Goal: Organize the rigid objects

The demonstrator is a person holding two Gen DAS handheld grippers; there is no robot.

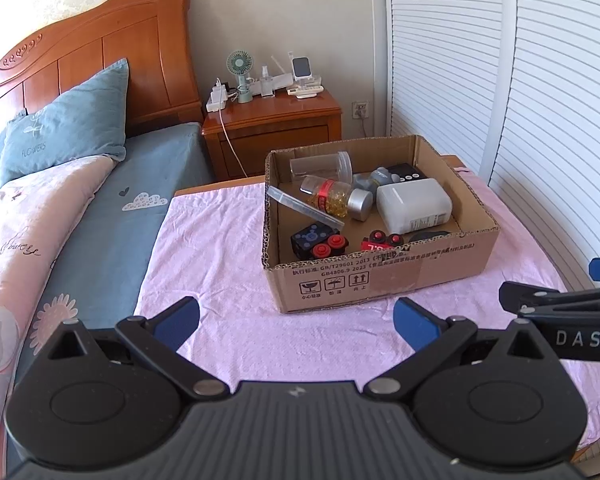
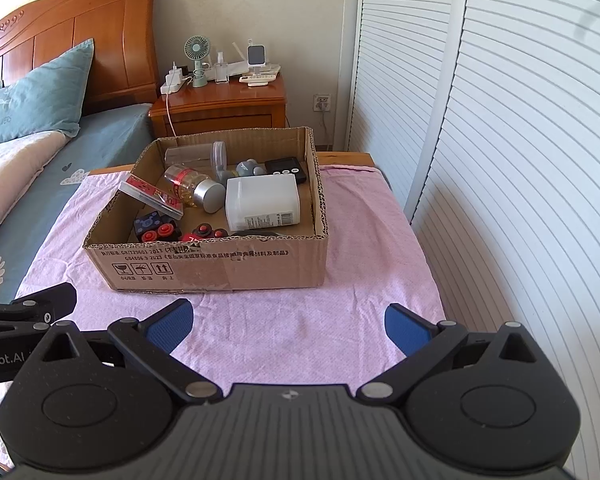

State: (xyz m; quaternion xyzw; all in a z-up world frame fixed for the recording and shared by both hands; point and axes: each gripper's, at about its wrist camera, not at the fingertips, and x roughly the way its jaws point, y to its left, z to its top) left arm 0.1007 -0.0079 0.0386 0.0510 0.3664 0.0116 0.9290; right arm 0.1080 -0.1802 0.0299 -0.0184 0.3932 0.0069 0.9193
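Both wrist views face cardboard box [image 1: 380, 280] [image 2: 220, 268] from near; left view further left.

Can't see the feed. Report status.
Both hand-held grippers, left and right, open, empty. Brown cardboard box on pink cloth, objects inside. Path clear.

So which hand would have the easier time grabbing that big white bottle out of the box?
Probably the right gripper: the white bottle lies in the right part of the cardboard box, almost straight ahead. The left gripper is also open but faces the box's left corner.
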